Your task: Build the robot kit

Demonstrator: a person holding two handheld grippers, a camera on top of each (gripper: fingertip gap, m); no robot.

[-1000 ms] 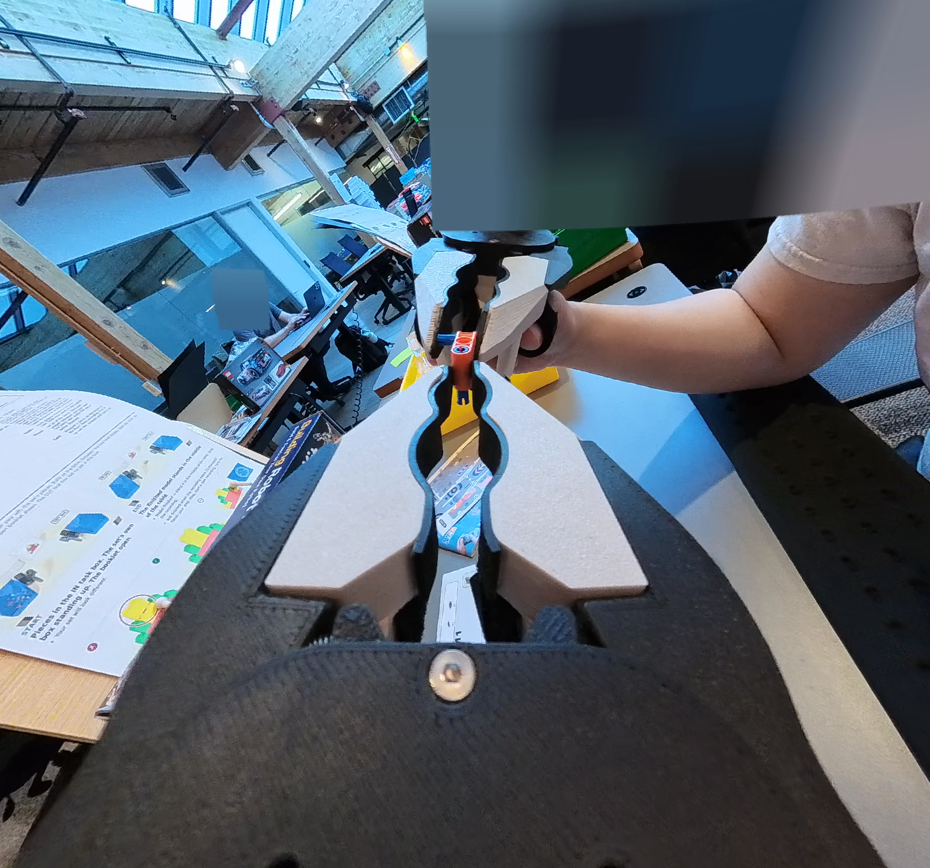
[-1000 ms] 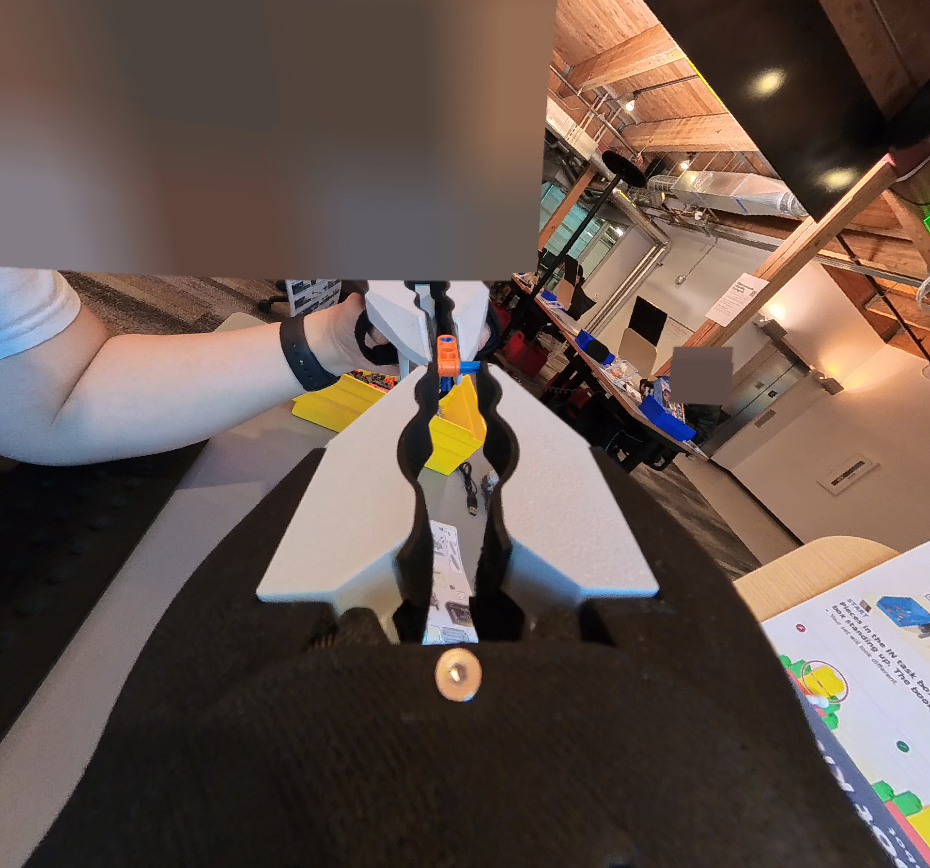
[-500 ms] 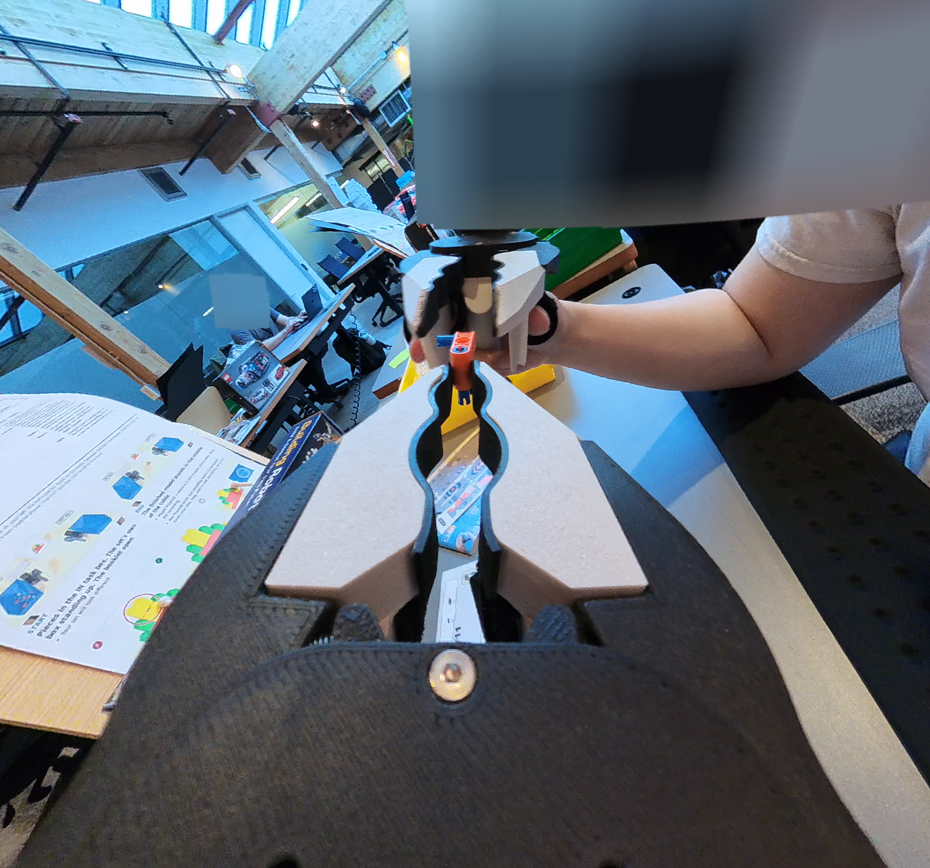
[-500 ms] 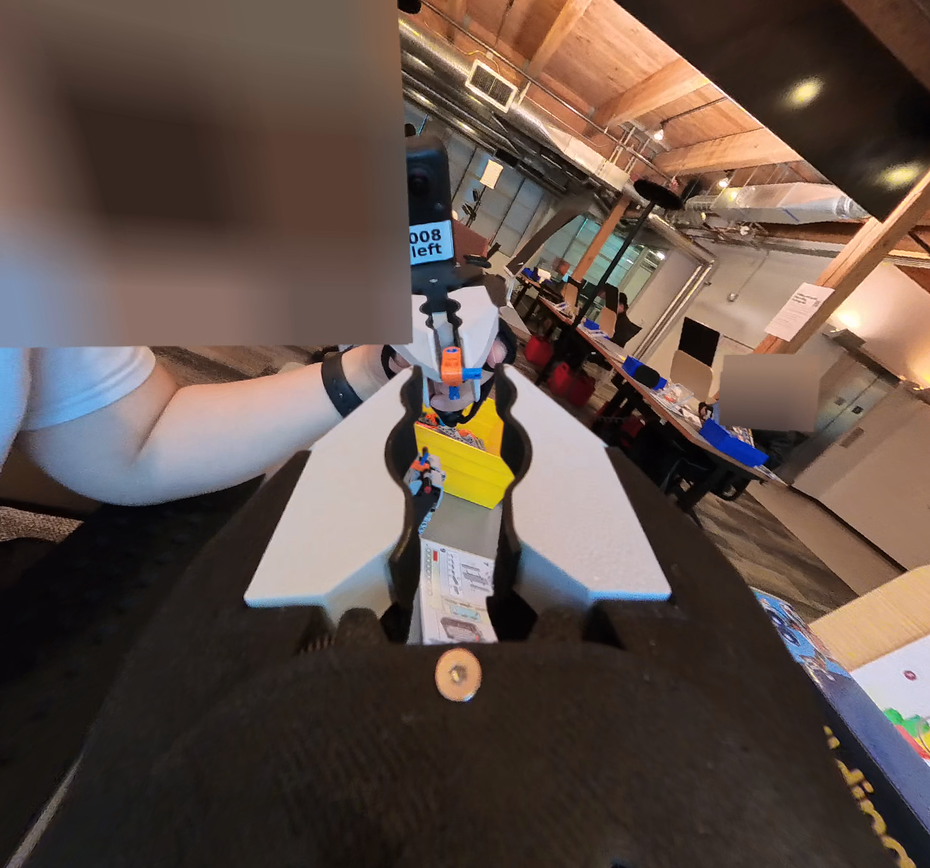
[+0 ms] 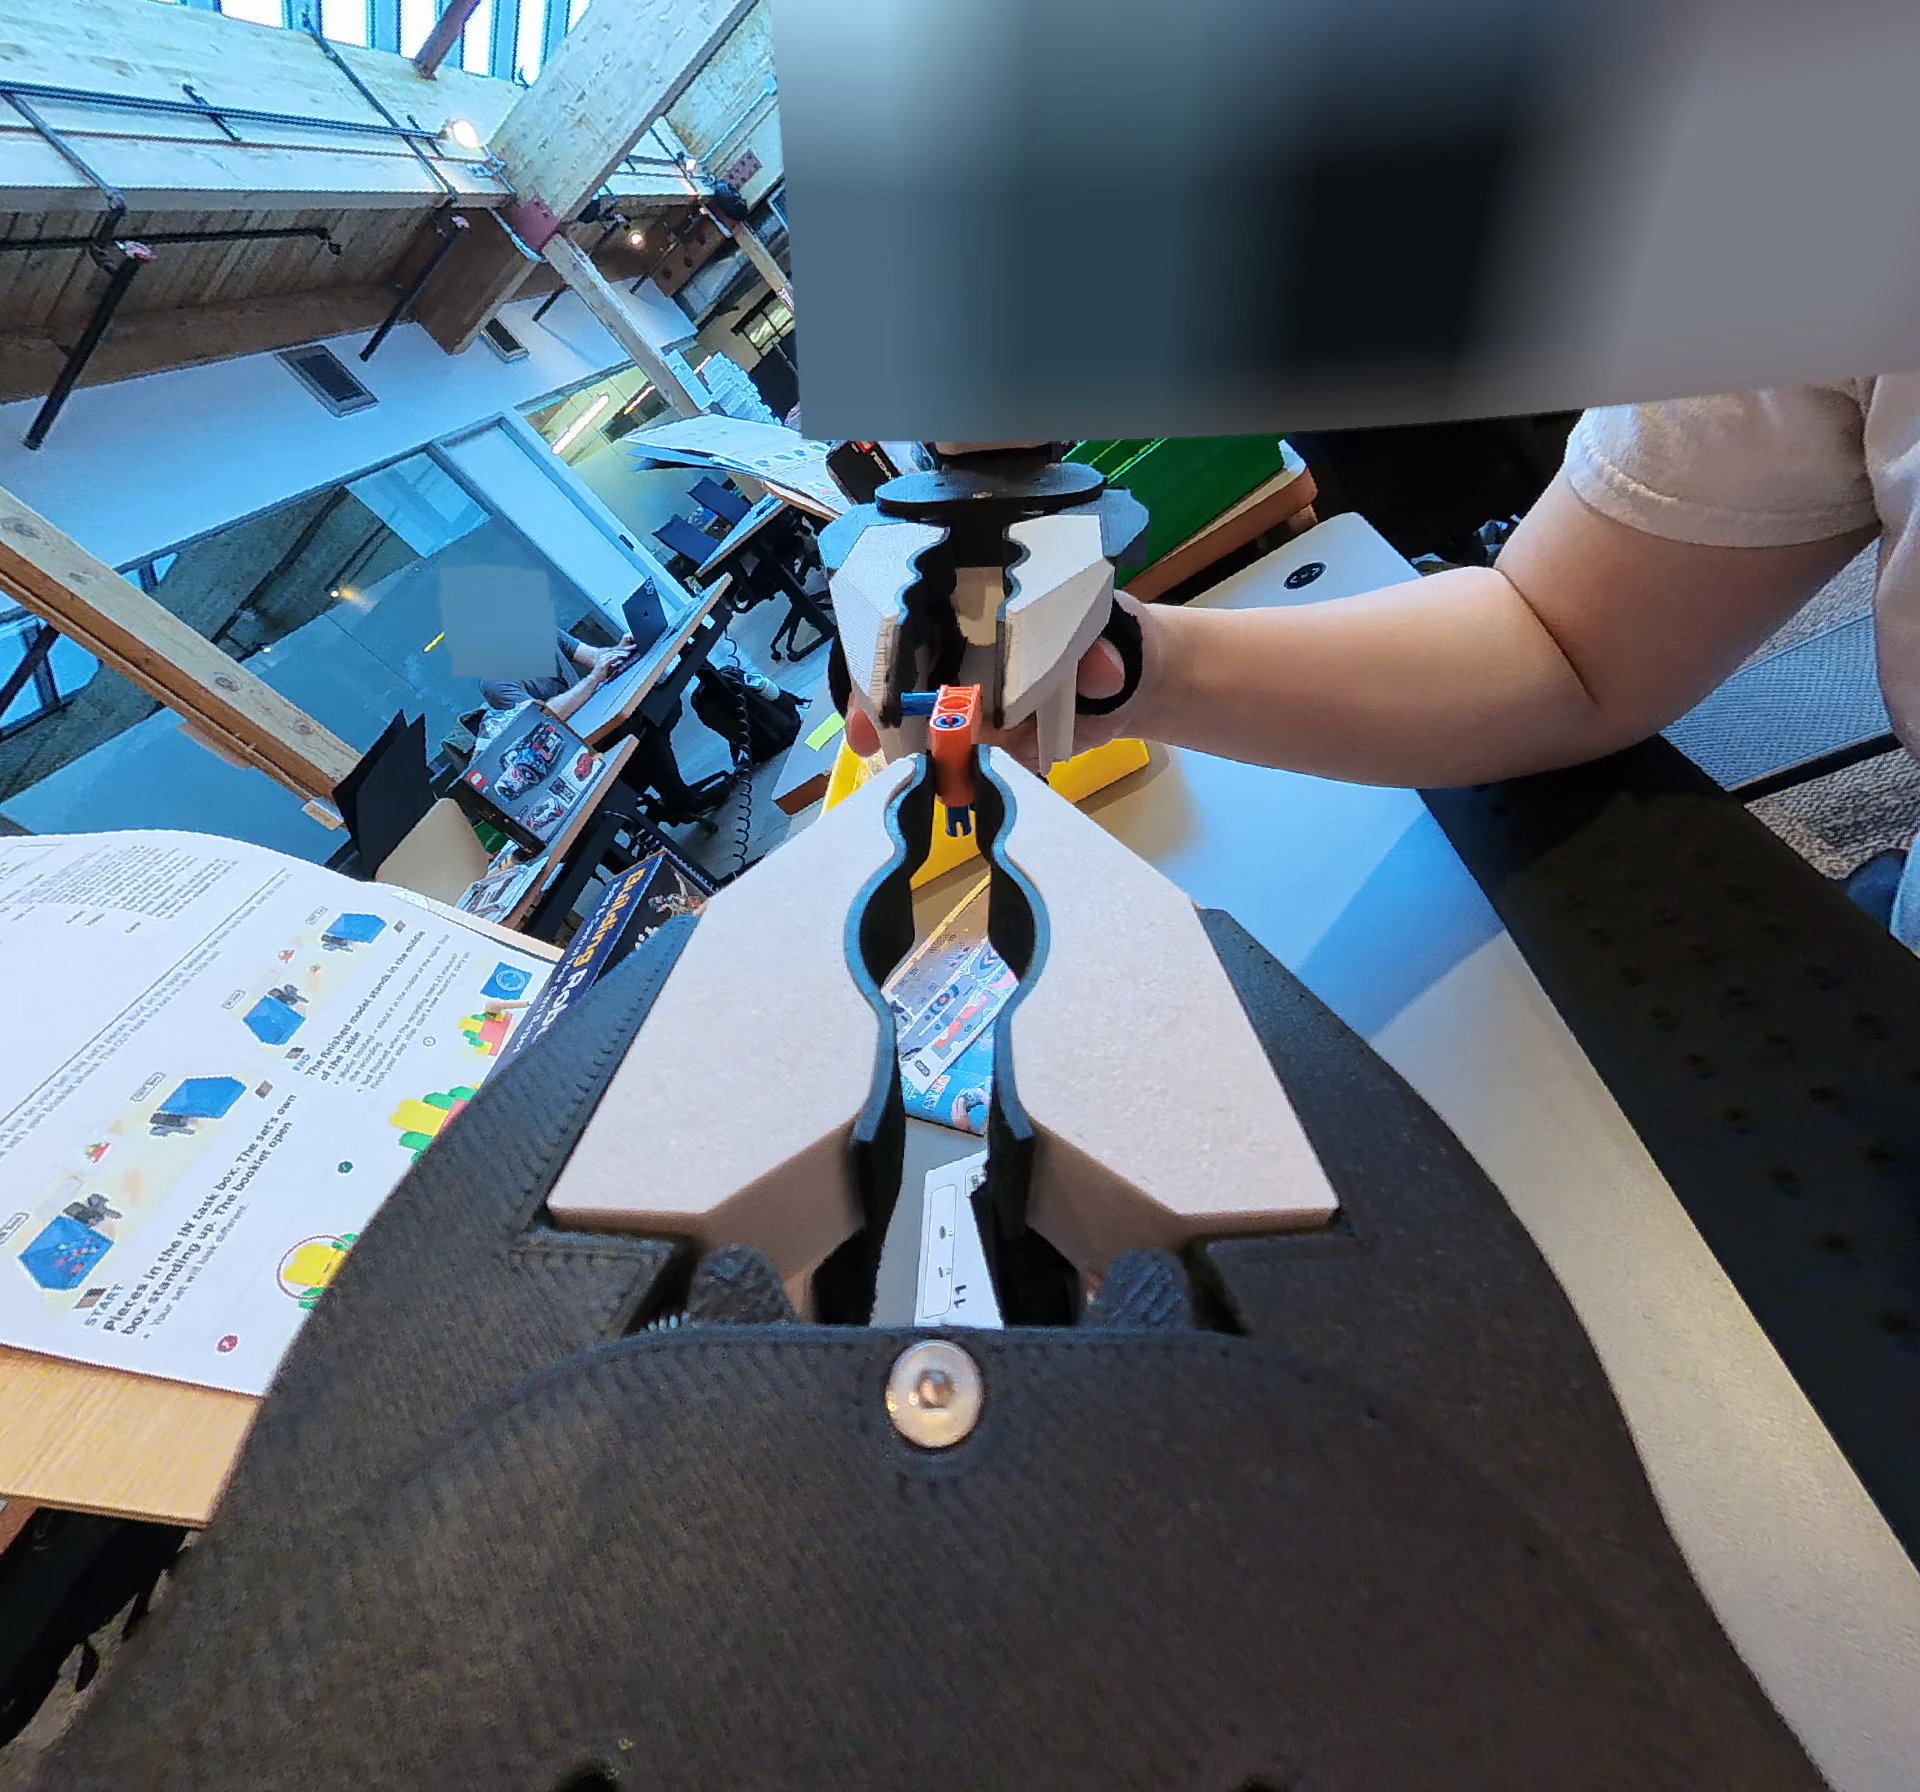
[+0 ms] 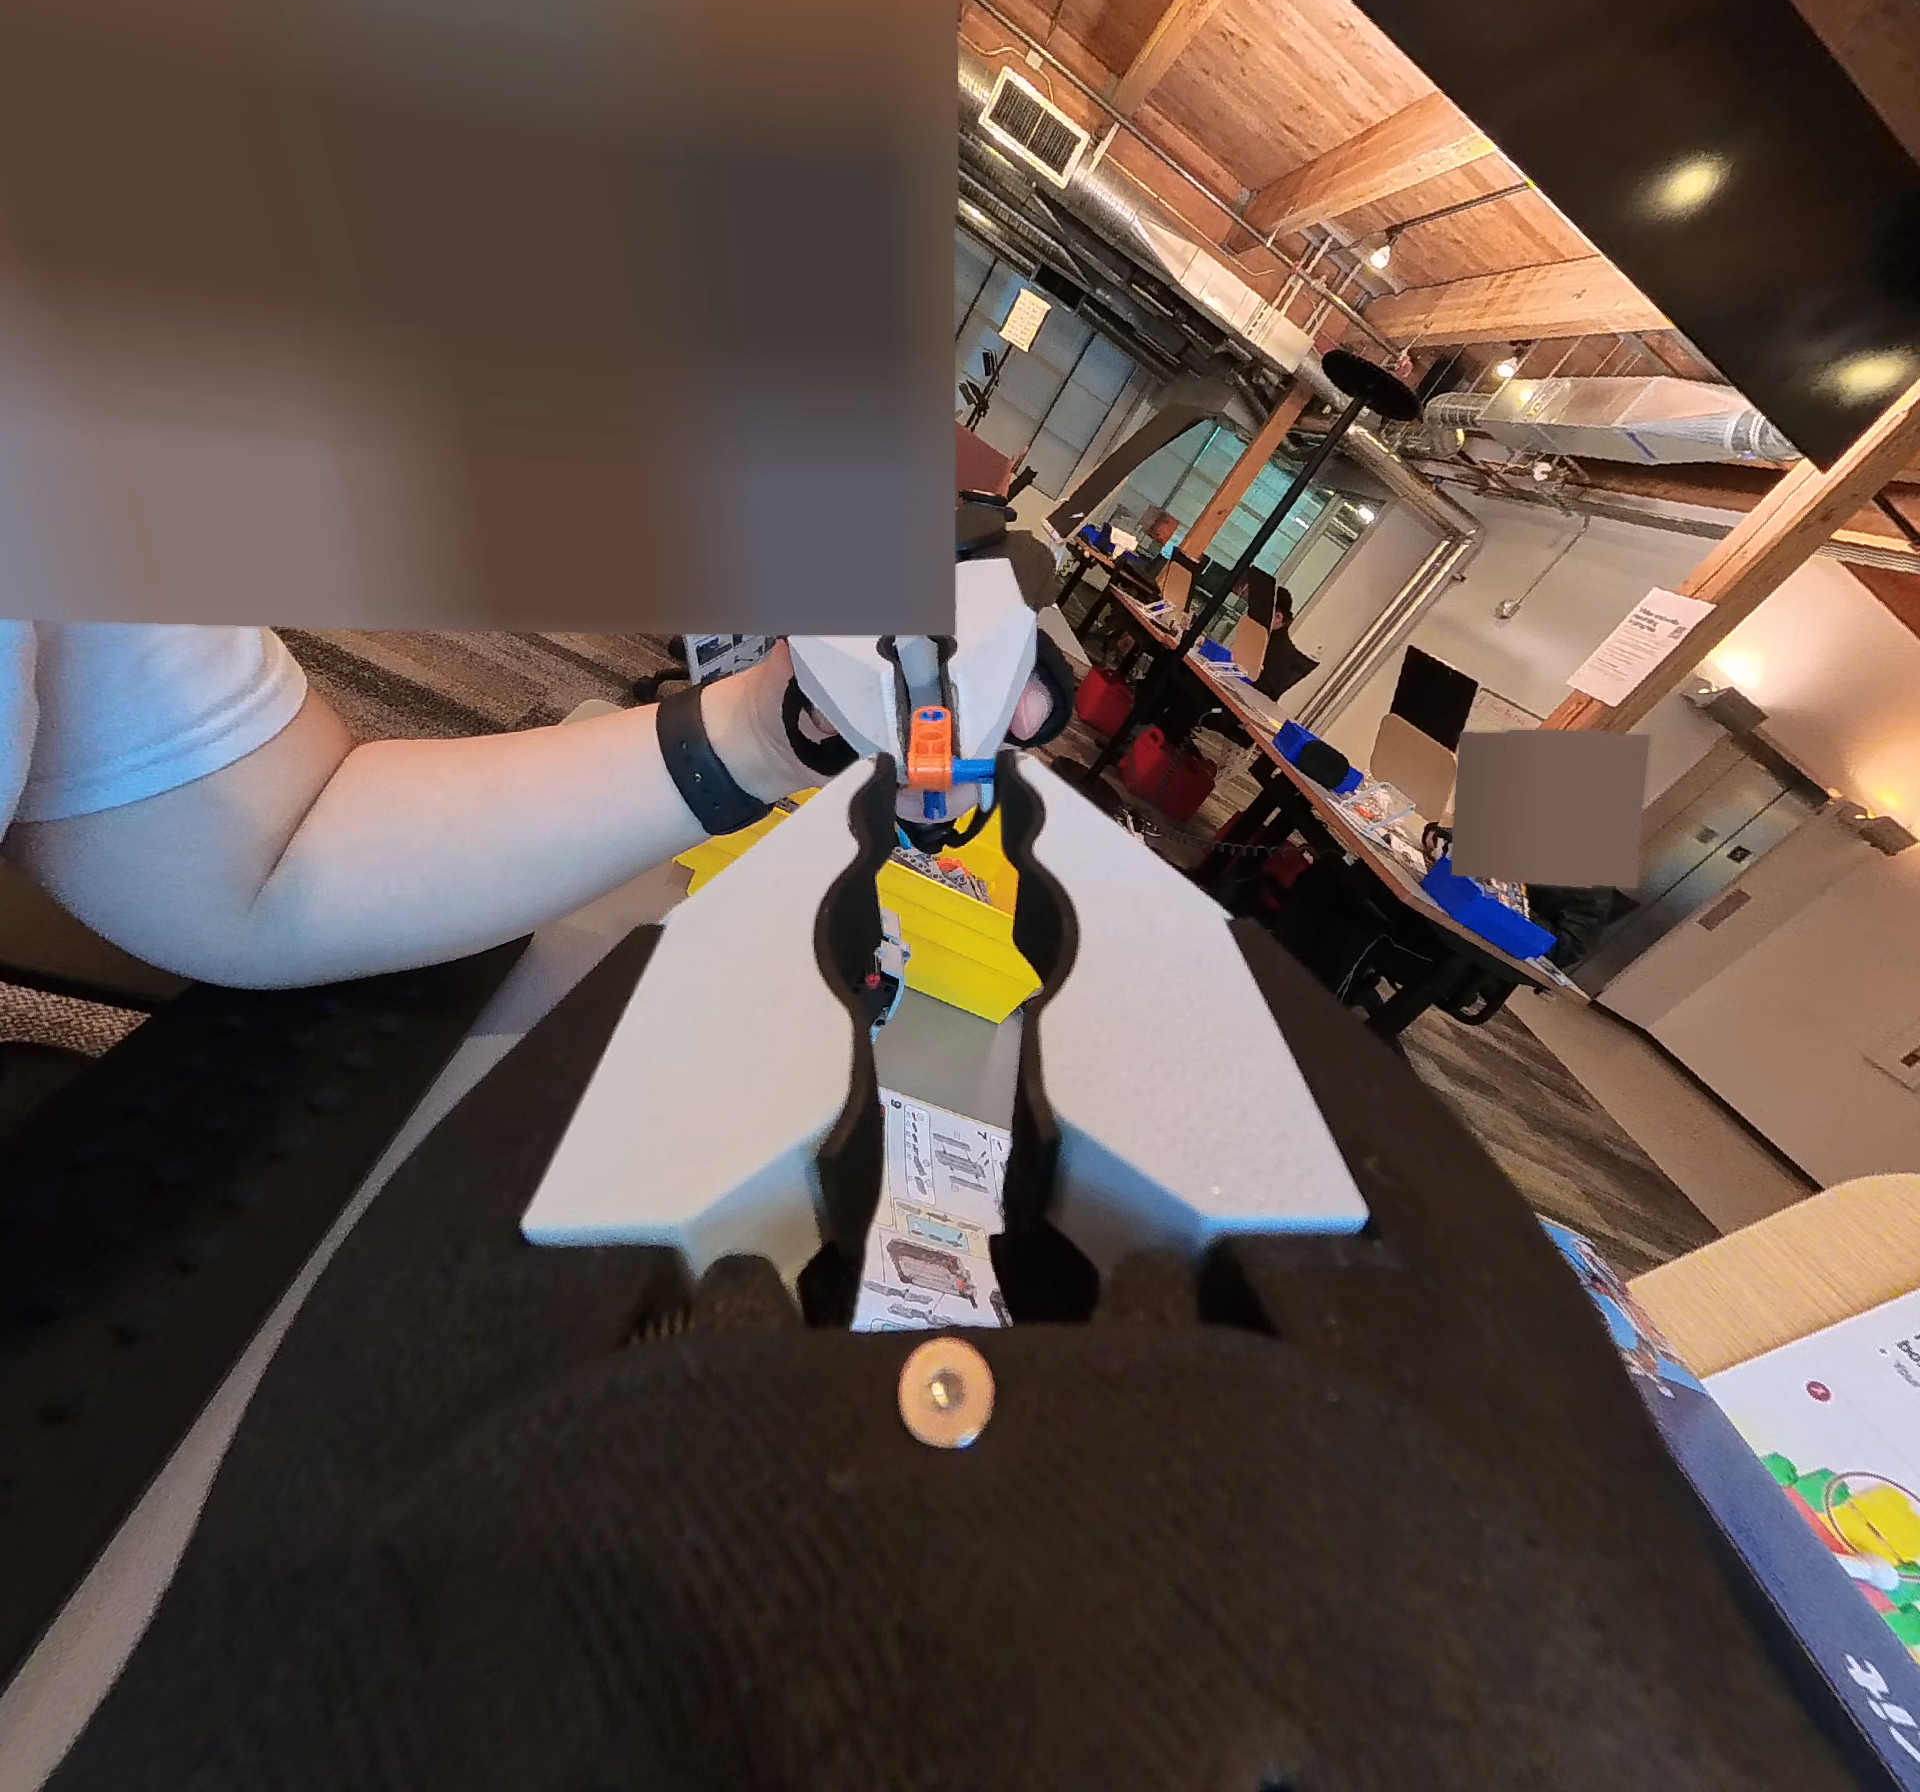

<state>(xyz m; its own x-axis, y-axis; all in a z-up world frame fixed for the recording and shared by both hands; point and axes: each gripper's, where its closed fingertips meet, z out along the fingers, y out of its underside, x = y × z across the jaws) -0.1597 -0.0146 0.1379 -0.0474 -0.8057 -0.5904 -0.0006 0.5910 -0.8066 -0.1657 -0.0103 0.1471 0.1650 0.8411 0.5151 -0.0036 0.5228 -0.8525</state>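
Note:
My left gripper [image 5: 951,768] is shut on the lower end of an orange connector [image 5: 954,724] and holds it upright above the white table [image 5: 1299,890]. A blue pin [image 5: 916,701] sticks sideways out of the connector's top hole. My right gripper [image 6: 940,774] faces the left one tip to tip. Its jaws stand closed in from both sides around the blue pin [image 6: 971,771] and the orange connector [image 6: 930,740], and the pin's free end touches one fingertip [image 6: 1006,768]. The right gripper also shows in the left wrist view [image 5: 948,698], held by a hand.
Yellow bins [image 6: 956,932] stand on the table under the grippers. An instruction booklet [image 6: 935,1202] lies below them. A printed sheet on a wooden board [image 5: 208,1067] is at the left, beside a dark box [image 5: 613,932]. A black perforated mat [image 5: 1714,1015] borders the table.
My right gripper opened wider and tilted, then narrowed again around the blue pin and connector. My left gripper kept its hold and barely moved.

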